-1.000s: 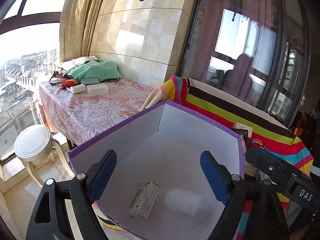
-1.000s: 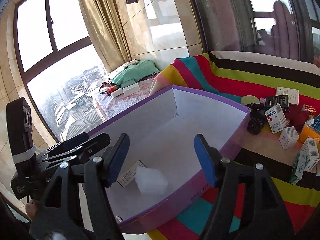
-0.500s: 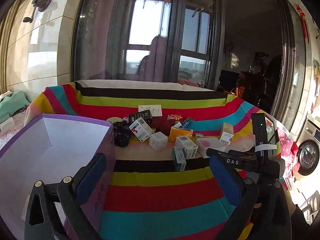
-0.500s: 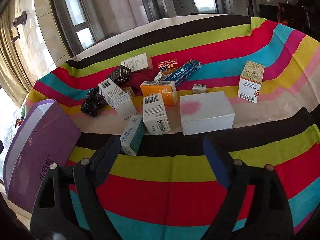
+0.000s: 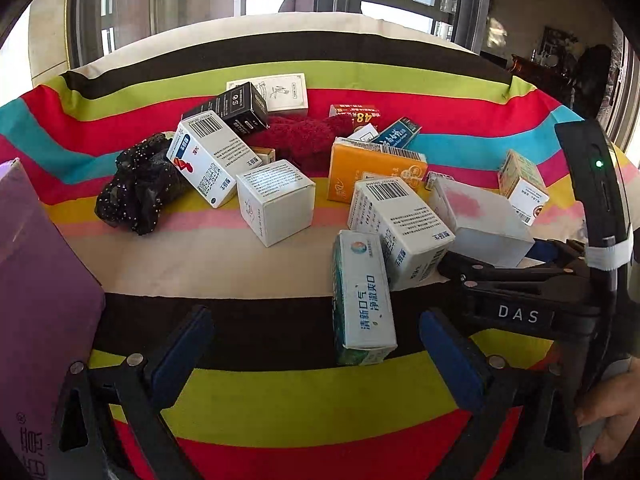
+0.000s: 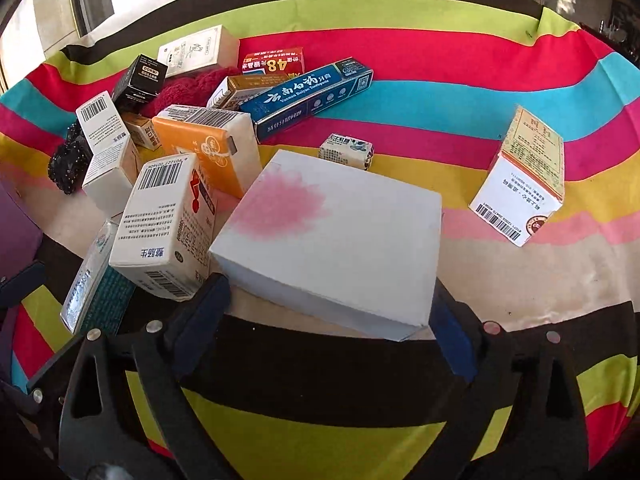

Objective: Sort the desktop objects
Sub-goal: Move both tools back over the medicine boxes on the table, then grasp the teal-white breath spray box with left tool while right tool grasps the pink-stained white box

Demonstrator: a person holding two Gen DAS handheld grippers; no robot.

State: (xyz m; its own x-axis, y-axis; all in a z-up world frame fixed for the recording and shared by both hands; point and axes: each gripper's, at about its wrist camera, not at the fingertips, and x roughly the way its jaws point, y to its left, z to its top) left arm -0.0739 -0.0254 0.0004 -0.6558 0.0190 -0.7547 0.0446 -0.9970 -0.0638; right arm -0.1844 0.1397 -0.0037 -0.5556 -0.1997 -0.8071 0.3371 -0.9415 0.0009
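Boxes (image 6: 168, 220) lie mostly unsorted on the striped surface (image 6: 400, 432) beside the purple bin (image 5: 36, 300), the right gripper (image 6: 328, 320) opening its jaws around the white flat box (image 6: 332, 240), the left gripper (image 5: 316, 356) spread, empty.

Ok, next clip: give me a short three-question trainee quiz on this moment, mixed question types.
1. True or false: the right gripper is shut on the white box with the pink blot.
2. Which thing lies nearest ahead of the left gripper? A) the black box B) the teal and white box C) the orange box
3. Fill in: at the left edge of the left wrist view stands the wall of a ___ bin.

Key
1. False: its fingers are opening, astride the box's near corners, not pressing.
2. B
3. purple
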